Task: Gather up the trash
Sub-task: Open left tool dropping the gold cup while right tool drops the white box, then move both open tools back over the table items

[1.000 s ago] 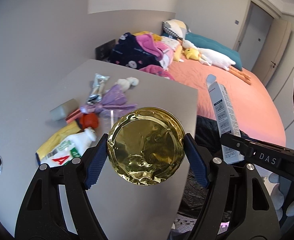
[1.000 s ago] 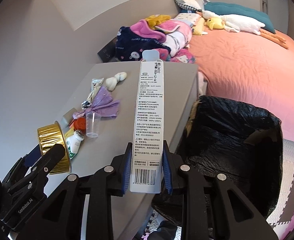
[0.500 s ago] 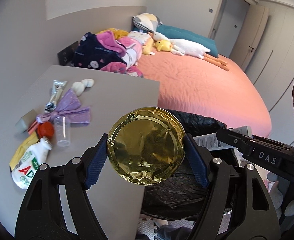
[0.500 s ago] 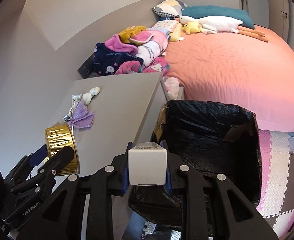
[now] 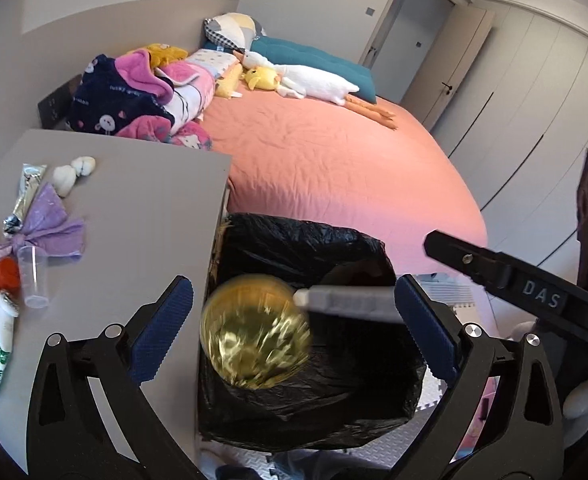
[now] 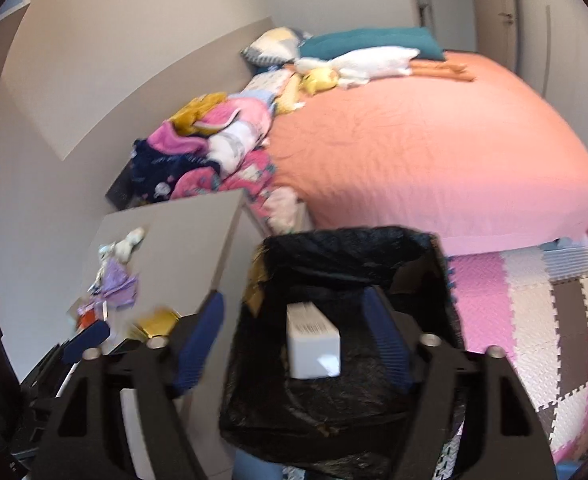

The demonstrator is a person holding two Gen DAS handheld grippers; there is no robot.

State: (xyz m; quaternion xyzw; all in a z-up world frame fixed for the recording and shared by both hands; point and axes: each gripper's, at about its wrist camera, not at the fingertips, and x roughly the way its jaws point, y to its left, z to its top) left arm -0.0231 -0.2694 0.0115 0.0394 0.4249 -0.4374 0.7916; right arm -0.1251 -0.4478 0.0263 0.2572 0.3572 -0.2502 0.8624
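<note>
left gripper (image 5: pixel 294 328) opening | gold foil cup (image 5: pixel 255 332) between jaws, untouched, over bin (image 5: pixel 334 248)

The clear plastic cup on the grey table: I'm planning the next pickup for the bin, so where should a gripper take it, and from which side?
Grip the clear plastic cup across its round wall near mid-height, coming from the bare table side on its right. It seems to stand upright, and a purple wrapper and red cap crowd its far and left sides.
</note>
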